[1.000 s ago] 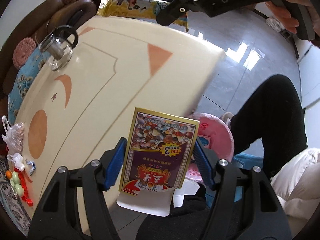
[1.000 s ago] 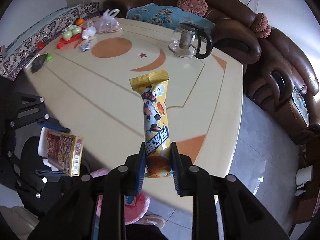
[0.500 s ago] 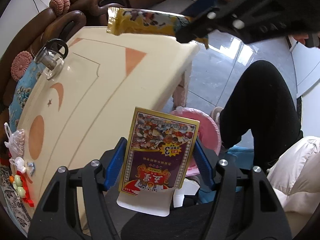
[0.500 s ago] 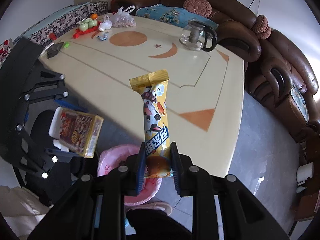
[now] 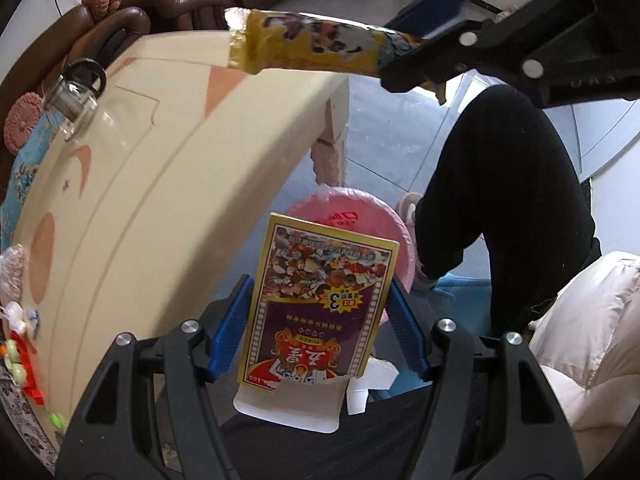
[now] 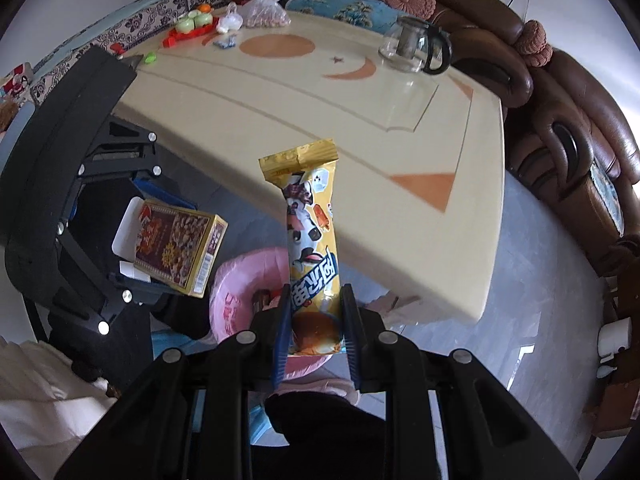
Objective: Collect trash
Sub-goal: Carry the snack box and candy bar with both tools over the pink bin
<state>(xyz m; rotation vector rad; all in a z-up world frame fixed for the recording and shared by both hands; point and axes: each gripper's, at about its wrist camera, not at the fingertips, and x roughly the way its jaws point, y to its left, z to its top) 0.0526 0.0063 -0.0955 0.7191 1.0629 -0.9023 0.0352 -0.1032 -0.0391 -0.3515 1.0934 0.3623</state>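
Both my grippers tilt steeply down past the edge of the cream surface (image 6: 360, 128), above the pink bin (image 5: 360, 216) on the floor. My left gripper (image 5: 320, 328) is clamped across the width of a playing-card box (image 5: 324, 304), blue pads pressing its two long sides; the box's long axis runs straight out along the fingers, its opened flap end toward the gripper, its far end over the bin's rim. My right gripper (image 6: 314, 332) is closed tight on the lower end of a yellow ice-cream wrapper (image 6: 310, 232), which stands out lengthwise from the fingers, crimped end farthest away, above the bin. A black trouser leg (image 5: 500, 184) stands just beside the bin. On the surface, well away from the bin, sit a glass teapot (image 6: 416, 46), plastic bags (image 6: 264, 10) and small bright clutter (image 6: 192, 24).
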